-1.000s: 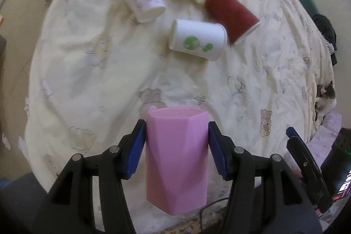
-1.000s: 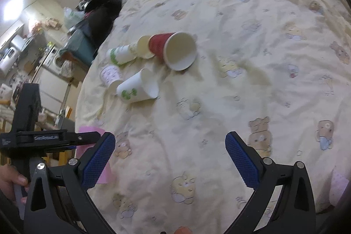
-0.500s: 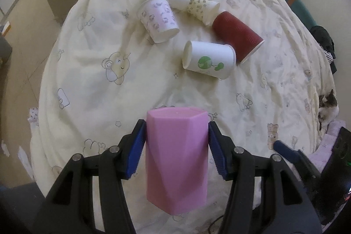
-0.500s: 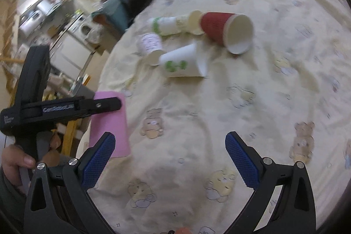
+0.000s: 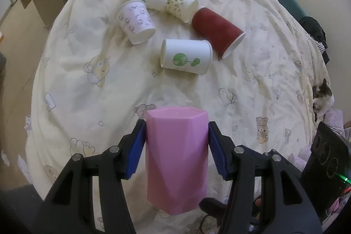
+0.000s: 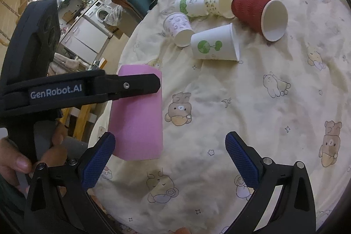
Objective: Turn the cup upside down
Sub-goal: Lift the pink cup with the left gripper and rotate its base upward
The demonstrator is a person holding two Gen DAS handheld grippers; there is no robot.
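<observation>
The left gripper (image 5: 176, 151) was clamped on the pink faceted cup (image 5: 177, 159), held above the near edge of the bear-print bedspread (image 5: 92, 89); the cup's lower end was partly cut off behind the tool, so its opening could not be made out. The right gripper (image 6: 170, 160) stood spread wide, holding nothing. "GenRobot.AI" was legible on the left tool; small lettering on the green-banded paper cup (image 6: 192, 6) was unreadable.
</observation>
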